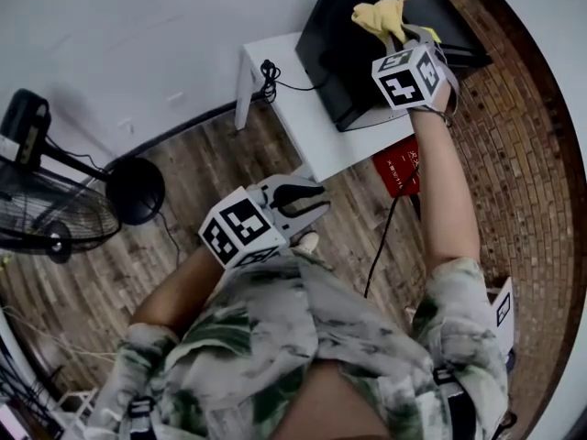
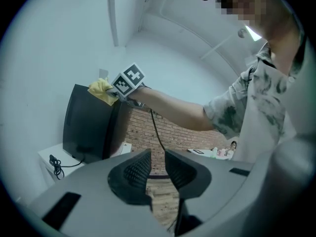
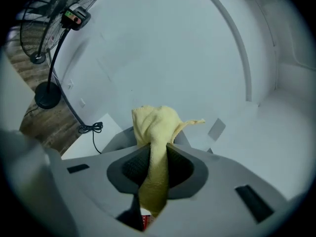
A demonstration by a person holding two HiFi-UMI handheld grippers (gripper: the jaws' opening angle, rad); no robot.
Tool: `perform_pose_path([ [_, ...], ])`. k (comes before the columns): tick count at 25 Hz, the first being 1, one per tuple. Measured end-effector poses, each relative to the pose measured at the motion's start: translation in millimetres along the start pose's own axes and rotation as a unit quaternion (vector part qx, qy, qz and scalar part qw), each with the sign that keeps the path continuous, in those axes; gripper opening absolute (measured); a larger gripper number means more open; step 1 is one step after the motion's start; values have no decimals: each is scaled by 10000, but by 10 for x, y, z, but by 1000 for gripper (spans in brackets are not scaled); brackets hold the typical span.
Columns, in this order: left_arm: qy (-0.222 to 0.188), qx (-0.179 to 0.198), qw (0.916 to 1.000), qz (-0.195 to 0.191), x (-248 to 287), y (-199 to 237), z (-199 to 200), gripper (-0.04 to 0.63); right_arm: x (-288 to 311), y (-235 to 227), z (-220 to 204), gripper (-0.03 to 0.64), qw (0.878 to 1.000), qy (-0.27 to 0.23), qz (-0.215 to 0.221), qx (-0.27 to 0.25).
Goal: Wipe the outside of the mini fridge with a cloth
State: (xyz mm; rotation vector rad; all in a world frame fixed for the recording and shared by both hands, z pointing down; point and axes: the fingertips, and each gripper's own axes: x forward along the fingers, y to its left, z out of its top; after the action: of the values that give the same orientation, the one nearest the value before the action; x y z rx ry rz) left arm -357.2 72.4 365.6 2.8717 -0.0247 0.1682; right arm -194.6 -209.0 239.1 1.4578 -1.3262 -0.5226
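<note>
— Clamped between the jaws of the right gripper point(image 3: 157, 151), a yellow cloth point(image 3: 155, 127) is held, bunched above them with a tail hanging below. How should the stroke be made?

— That bunched end is seen at the top edge of the black mini fridge point(image 1: 358, 35), which stands on the white table point(image 1: 275, 71). A firm grip is called for, and the cloth is best pressed flat, so that more than a corner is dragged across the panel.

— And the left gripper point(image 2: 158, 154)?

— Its jaws are parted only by a narrow gap, with nothing between them, and it is held low, well apart from the fridge. It could be used to steady the fridge, which is judged light enough to slide. The cable point(image 1: 268, 76) beside the fridge is best avoided.
</note>
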Motion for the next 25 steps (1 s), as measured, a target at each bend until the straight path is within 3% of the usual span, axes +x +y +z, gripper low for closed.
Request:
perform_pose_path([
  [11,-113,-135,9994,299,-340,47,-118,92,408,429,-345,95,9950,934,-55,-343],
  [25,74,-278,9986,447,-637,170,-237,92,881,1384,-789,95,9844,1647,565,-235],
])
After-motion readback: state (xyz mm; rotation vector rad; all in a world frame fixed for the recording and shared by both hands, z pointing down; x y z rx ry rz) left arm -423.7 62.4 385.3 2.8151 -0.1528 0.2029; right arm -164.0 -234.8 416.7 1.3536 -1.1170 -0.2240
